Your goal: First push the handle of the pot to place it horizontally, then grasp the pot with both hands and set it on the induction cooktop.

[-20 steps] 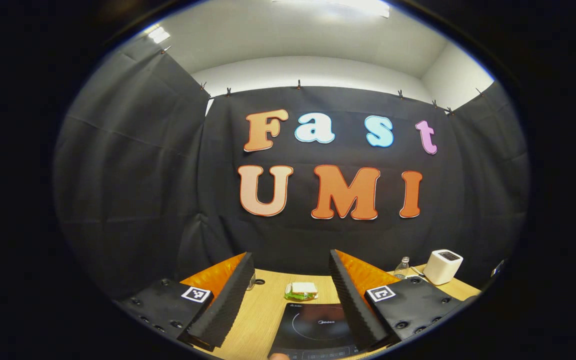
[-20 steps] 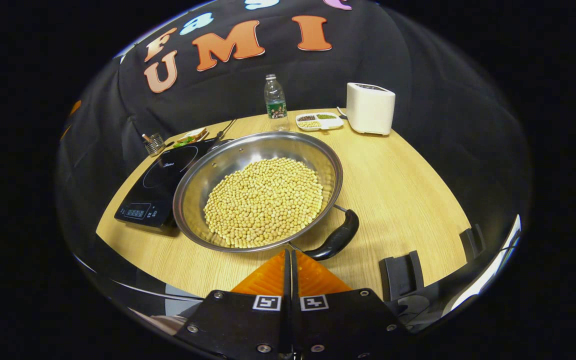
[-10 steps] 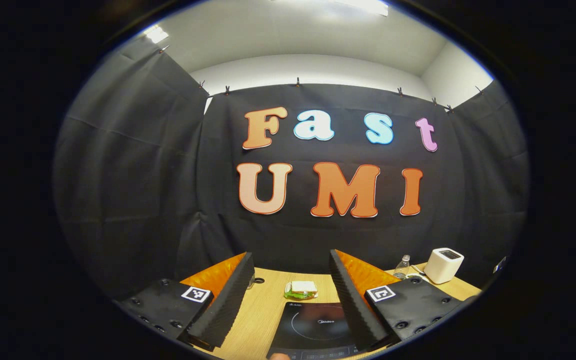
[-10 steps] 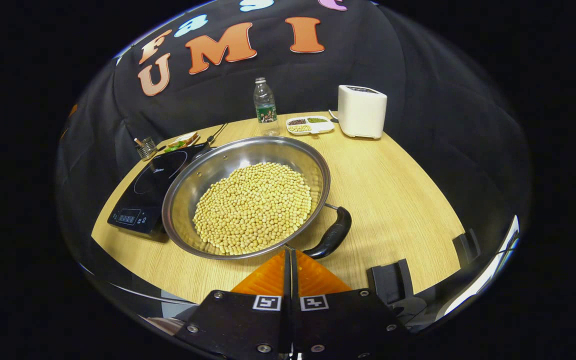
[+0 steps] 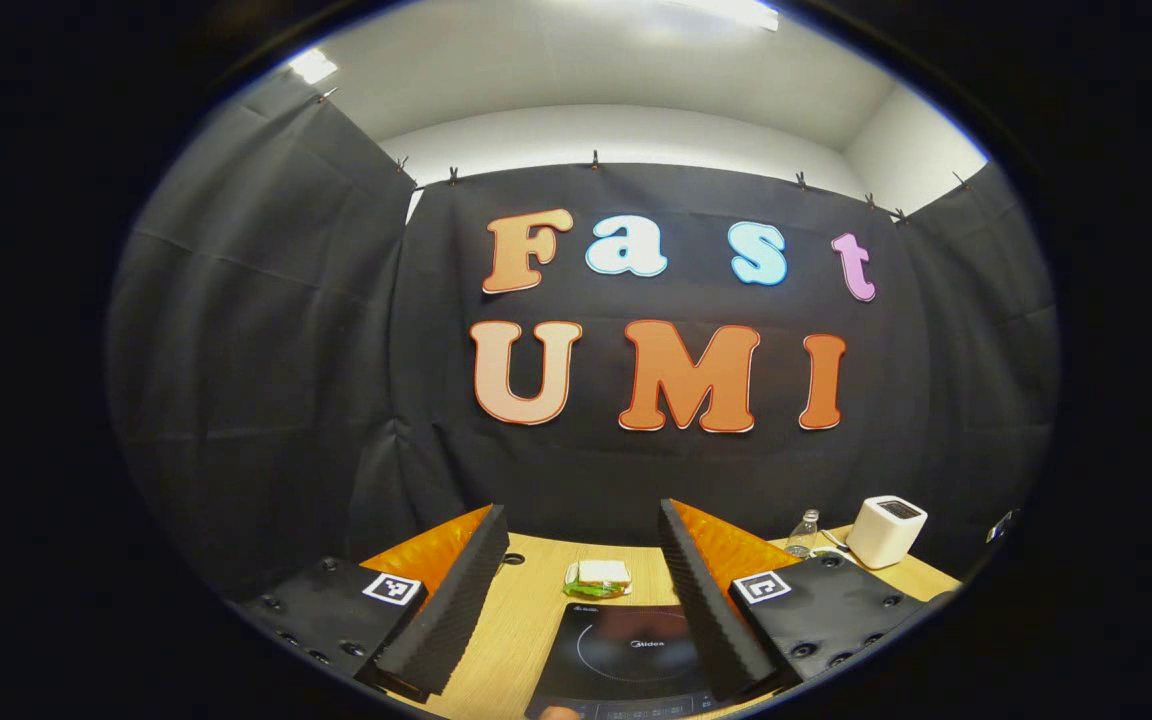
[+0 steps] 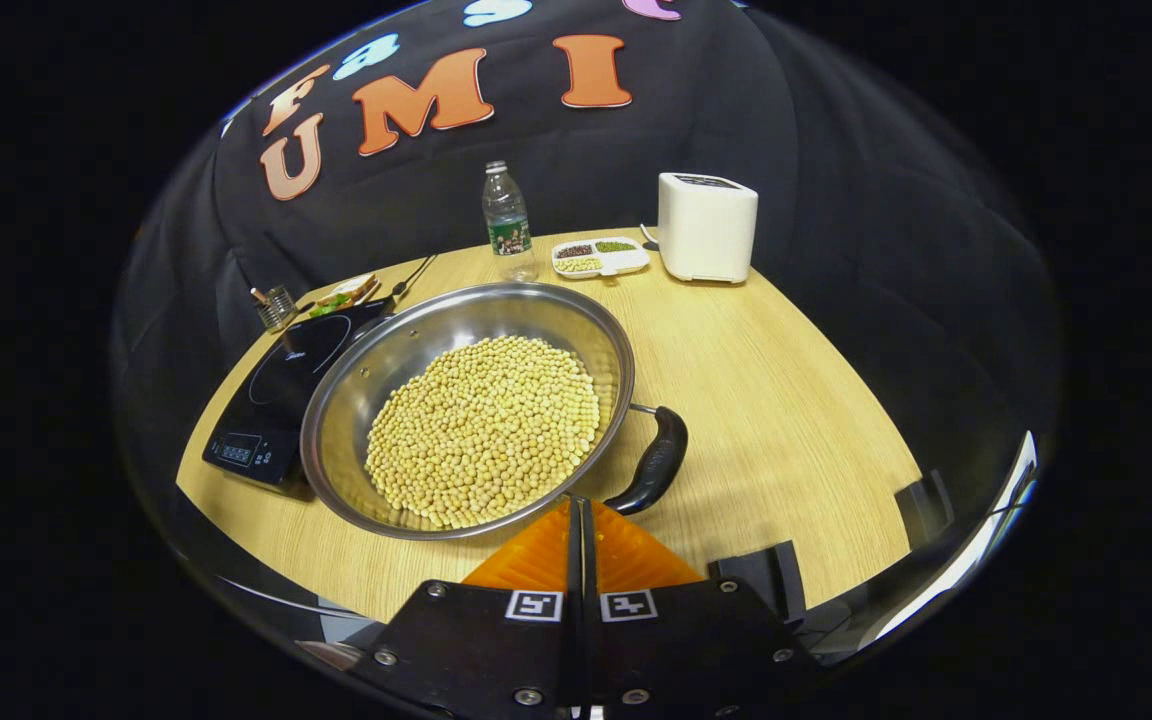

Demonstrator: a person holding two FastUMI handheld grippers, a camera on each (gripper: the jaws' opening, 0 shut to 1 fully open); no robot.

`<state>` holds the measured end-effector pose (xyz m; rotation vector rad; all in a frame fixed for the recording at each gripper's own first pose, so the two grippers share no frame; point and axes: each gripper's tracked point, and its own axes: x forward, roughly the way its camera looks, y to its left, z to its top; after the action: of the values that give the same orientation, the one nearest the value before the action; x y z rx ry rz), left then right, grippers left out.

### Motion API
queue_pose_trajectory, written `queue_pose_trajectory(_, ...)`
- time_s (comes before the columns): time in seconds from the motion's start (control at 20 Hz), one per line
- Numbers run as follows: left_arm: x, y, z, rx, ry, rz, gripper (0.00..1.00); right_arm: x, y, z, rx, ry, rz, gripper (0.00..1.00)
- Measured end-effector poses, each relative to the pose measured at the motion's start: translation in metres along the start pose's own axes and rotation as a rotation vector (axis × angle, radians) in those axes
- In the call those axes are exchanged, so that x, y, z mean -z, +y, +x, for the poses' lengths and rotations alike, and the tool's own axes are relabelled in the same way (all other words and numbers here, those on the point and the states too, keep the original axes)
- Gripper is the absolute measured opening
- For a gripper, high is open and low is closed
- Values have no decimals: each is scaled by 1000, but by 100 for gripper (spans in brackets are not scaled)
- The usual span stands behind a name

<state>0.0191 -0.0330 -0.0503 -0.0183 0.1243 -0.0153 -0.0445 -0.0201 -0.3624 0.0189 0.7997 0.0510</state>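
Note:
In the right gripper view a wide steel pot [image 6: 366, 360] full of yellow beans sits on the wooden table [image 6: 786, 400]. Its black handle [image 6: 651, 462] points toward the near right. My right gripper [image 6: 581, 505] is shut with nothing in it. Its tips are at the pot's near rim, just left of the handle's end; whether they touch is unclear. The black induction cooktop [image 6: 271, 385] lies left of the pot, partly covered by the pot's rim. My left gripper [image 5: 581, 512] is open and empty, held above the cooktop [image 5: 626, 650].
At the table's back stand a water bottle [image 6: 506, 220], a white boxy appliance [image 6: 706, 228] and a divided snack tray [image 6: 599, 258]. A sandwich plate [image 6: 344, 293] and a small glass holder [image 6: 276, 308] lie behind the cooktop. Two black blocks [image 6: 766, 575] sit near the front right edge.
In the right gripper view the pot, the cooktop and the back items have slid left, so that gripper has shifted right. The left gripper has barely moved.

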Motion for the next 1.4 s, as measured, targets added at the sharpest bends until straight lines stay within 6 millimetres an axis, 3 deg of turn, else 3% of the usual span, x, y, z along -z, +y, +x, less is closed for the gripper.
queue_pose_trajectory(0.55,-4,-7,3,5,-4,13,98,-9,-14,12,-1,-18,8,0)
queue_pose_trajectory(1.4,0,-36,14,27,-2,27,98,-23,-35,27,-18,-36,-24,0)
